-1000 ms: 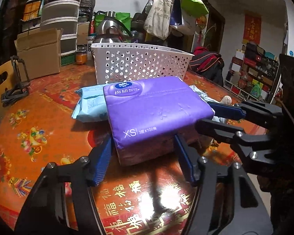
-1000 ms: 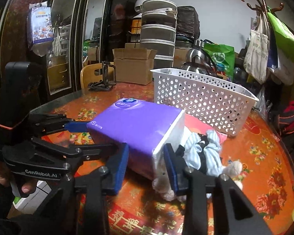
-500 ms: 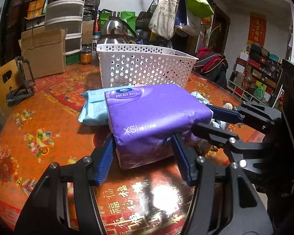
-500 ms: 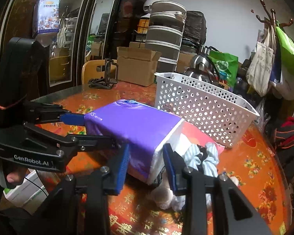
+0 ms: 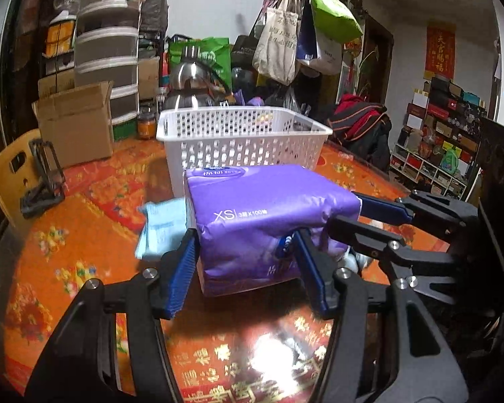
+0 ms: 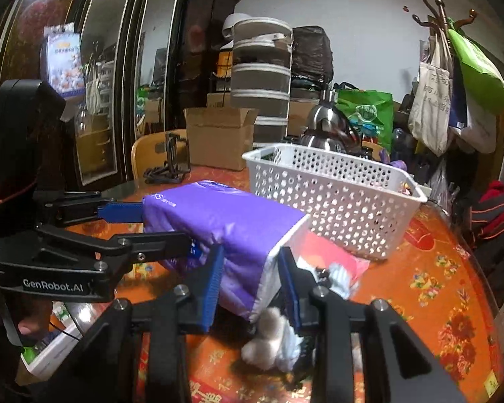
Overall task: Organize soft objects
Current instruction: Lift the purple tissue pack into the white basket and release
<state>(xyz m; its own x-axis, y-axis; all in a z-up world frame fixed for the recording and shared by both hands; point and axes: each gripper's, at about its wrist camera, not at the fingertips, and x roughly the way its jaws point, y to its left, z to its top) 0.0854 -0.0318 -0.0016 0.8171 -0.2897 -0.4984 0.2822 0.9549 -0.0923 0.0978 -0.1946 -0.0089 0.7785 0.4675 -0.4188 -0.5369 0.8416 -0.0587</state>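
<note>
Lifted clear of table [image 5: 84,268] since a second ago, purple pack [image 5: 265,208] pinched between left gripper [image 5: 245,268] and right gripper [image 6: 248,288], both partly closed on its ends, basket [image 5: 242,134] just behind, blue pack [image 5: 161,228] and cloth [image 6: 275,346] below.

White basket [image 5: 242,134] just beyond pack [image 5: 265,208]

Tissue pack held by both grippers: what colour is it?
Purple, with one white end; the tissue pack shows best in the right wrist view.
</note>
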